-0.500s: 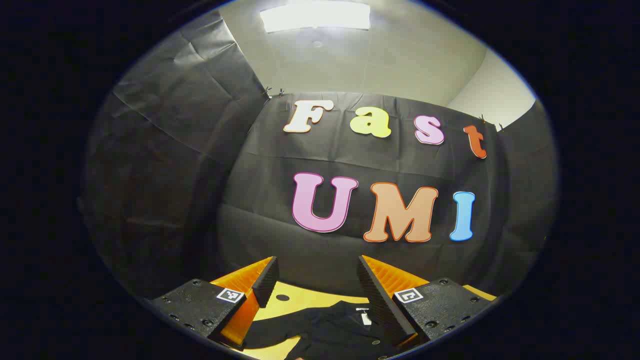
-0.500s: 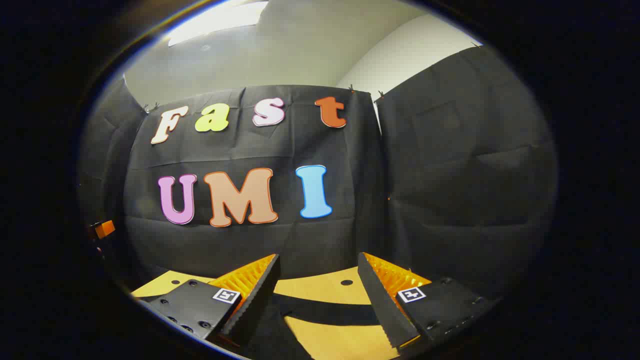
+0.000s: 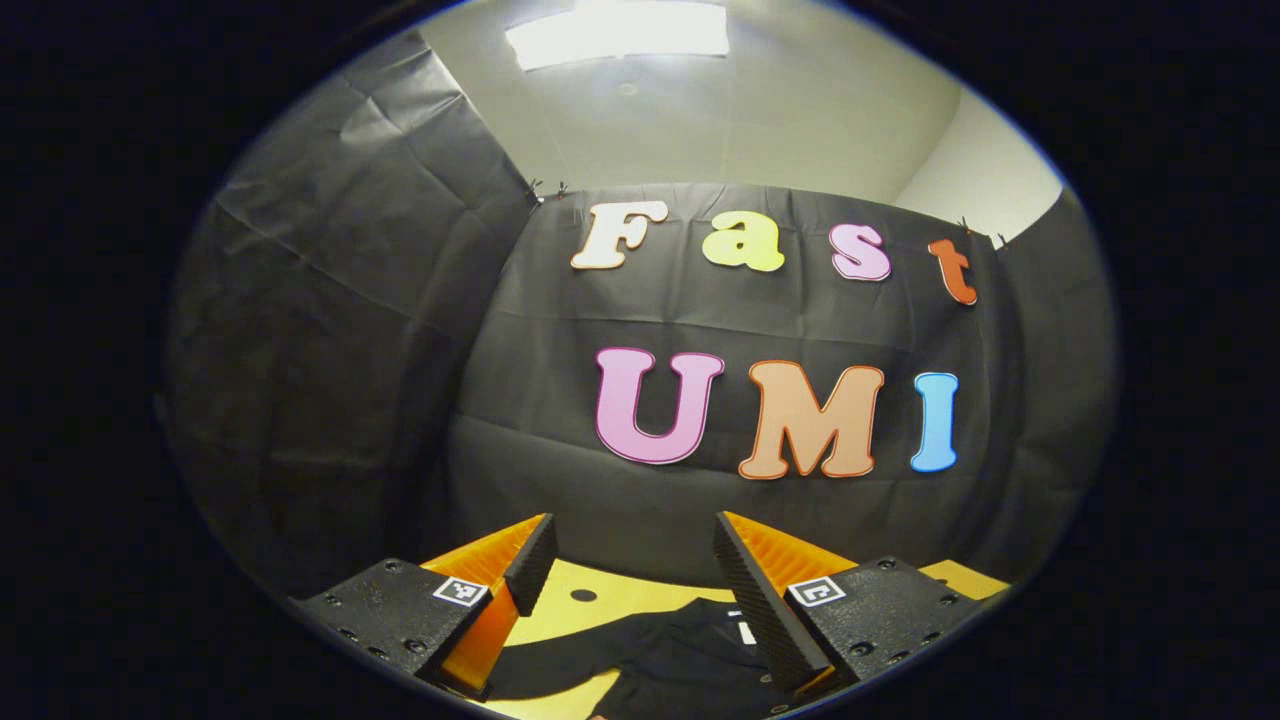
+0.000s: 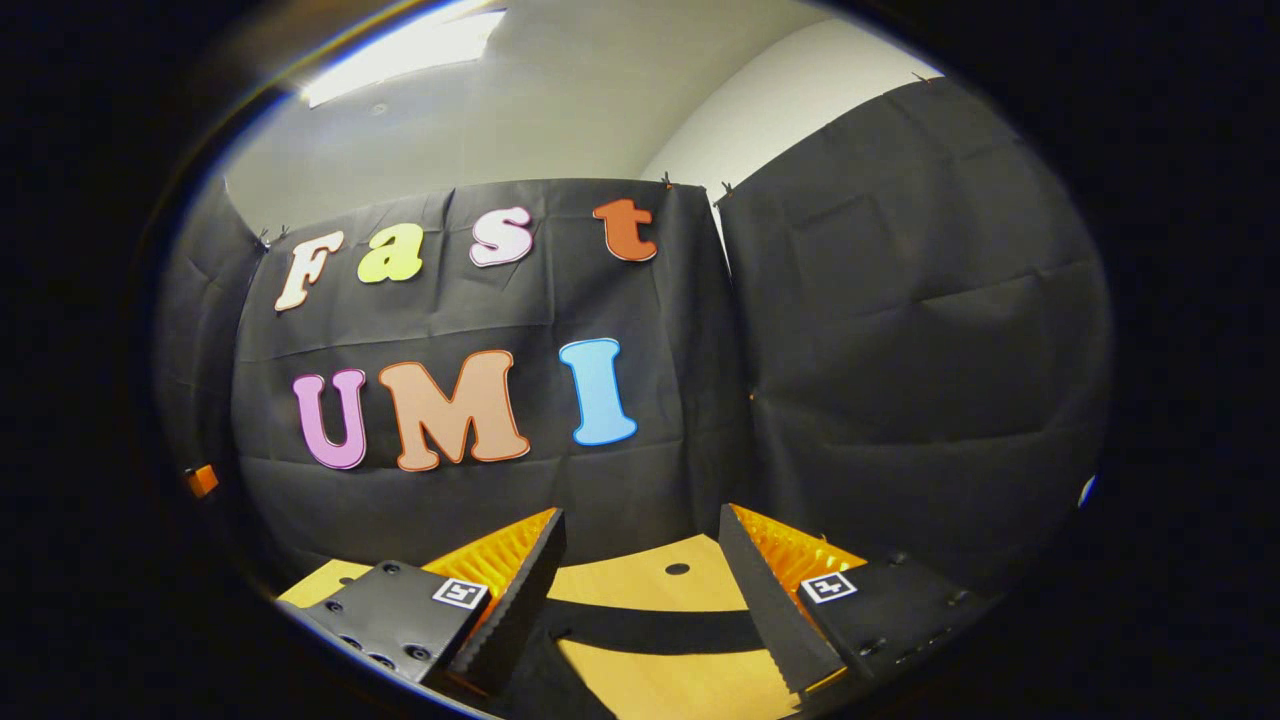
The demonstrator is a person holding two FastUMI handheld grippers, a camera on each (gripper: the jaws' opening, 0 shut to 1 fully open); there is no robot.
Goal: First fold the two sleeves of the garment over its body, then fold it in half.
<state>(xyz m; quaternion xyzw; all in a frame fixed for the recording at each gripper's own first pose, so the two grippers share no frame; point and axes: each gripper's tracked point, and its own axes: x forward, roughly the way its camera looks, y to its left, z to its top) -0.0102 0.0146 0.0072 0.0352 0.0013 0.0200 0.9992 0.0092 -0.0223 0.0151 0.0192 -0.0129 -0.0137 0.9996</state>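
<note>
Your left tool (image 3: 633, 560) fingers apart above the black garment (image 3: 660, 650), your right tool (image 4: 640, 555) fingers apart over the yellow surface (image 4: 650, 590), sleeve (image 4: 650, 632) crossing below

Black garment (image 3: 660, 655) flat on yellow table (image 3: 560, 615)

the left gripper (image 3: 625, 565), orange-and-black fingers apart, tips slightly lower than half a second earlier, bringing more of the black fabric garment (image 3: 660, 655) and the yellow wooden table (image 3: 590, 612) into its view. the right gripper (image 4: 640, 560) swings a little rightward, its view taking in more of the side wall.
</note>
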